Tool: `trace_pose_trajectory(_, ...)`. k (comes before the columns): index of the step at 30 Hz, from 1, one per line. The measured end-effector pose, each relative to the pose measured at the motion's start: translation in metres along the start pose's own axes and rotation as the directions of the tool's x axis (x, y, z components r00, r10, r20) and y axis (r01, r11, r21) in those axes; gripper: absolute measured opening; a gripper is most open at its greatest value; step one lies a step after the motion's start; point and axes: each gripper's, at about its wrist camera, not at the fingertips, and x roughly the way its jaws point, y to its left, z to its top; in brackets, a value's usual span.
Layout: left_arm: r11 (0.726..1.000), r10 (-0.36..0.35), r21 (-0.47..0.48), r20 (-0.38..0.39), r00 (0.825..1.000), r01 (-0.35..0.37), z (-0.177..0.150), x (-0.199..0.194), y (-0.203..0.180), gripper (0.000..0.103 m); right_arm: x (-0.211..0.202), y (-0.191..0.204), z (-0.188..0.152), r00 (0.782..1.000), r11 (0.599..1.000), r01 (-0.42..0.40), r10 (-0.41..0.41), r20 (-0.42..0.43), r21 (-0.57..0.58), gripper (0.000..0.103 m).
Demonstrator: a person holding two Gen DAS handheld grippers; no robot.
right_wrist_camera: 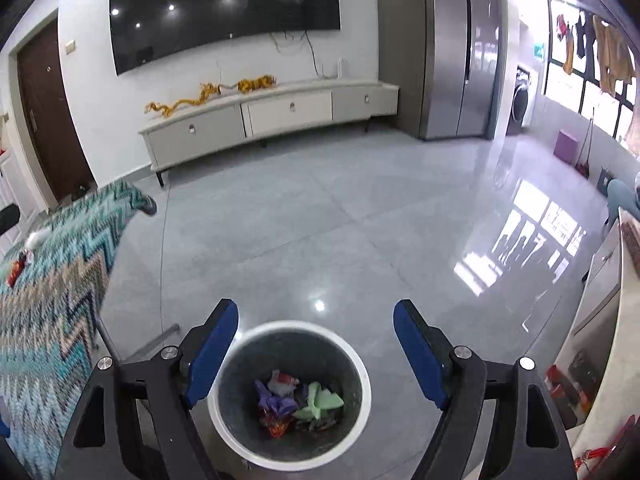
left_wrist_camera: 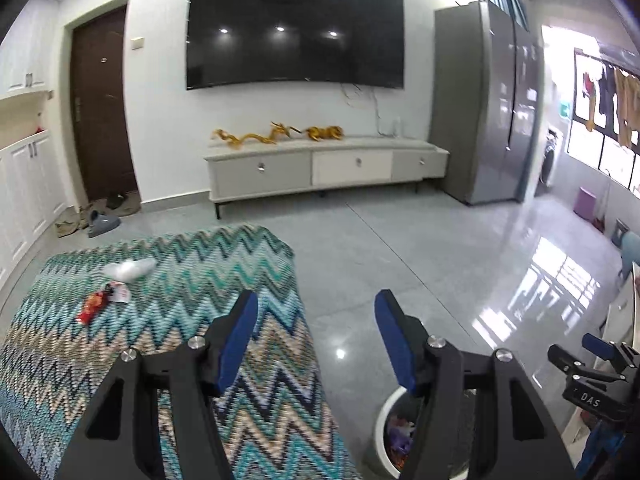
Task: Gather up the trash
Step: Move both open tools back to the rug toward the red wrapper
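Note:
A white-rimmed grey trash bin (right_wrist_camera: 232, 412) stands on the floor and holds several crumpled wrappers (right_wrist_camera: 298, 402). My right gripper (right_wrist_camera: 316, 312) is open and empty, right above the bin. My left gripper (left_wrist_camera: 316, 304) is open and empty, over the right edge of a zigzag-patterned table (left_wrist_camera: 180, 312). On that table lie a red wrapper (left_wrist_camera: 91, 309), a white paper scrap (left_wrist_camera: 119, 292) and a clear plastic bag (left_wrist_camera: 130, 269), to the far left of the left gripper. The bin also shows in the left wrist view (left_wrist_camera: 386, 420), partly hidden by the finger. The right gripper shows there at the right edge (left_wrist_camera: 592, 364).
A TV cabinet (left_wrist_camera: 320, 164) with gold ornaments stands under a wall TV (left_wrist_camera: 294, 32). A grey fridge (left_wrist_camera: 484, 100) is at the right. Shoes (left_wrist_camera: 102, 220) lie by the brown door. Glossy grey floor (right_wrist_camera: 340, 220) spreads ahead. A white counter (right_wrist_camera: 600, 320) is on the right.

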Motion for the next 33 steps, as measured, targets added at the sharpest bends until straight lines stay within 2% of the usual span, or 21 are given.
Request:
trace_pose_trajectory(7, 0.998, 0.052, -0.048, 0.047, 0.998, -0.050, 0.004, -0.014, 0.040, 0.059, -0.016, 0.037, 0.018, 0.997, 0.997, -0.066, 0.068, 0.048, -0.036, 0.079)
trace_pose_trajectory(15, 0.993, 0.093, -0.084, 0.081, 0.992, -0.086, 0.004, -0.027, 0.082, 0.059, -0.028, 0.081, 0.034, 0.979, 0.981, -0.191, 0.193, 0.073, -0.031, 0.079)
trace_pose_trajectory(23, 0.988, 0.120, -0.106, 0.090, 0.989, -0.110, 0.004, -0.032, 0.127, 0.059, -0.040, 0.128, 0.045, 0.952, 0.955, -0.290, 0.294, 0.083, -0.053, 0.101)
trace_pose_trajectory(28, 0.983, 0.136, -0.132, 0.079, 0.987, -0.125, 0.001, -0.031, 0.155, 0.059, -0.039, 0.162, 0.048, 0.941, 0.941, -0.328, 0.333, 0.062, -0.088, 0.103)
trace_pose_trajectory(33, 0.981, 0.137, -0.147, 0.034, 0.990, -0.130, -0.003, -0.021, 0.183, 0.059, -0.031, 0.197, 0.047, 0.936, 0.929, -0.344, 0.350, 0.021, -0.138, 0.103)
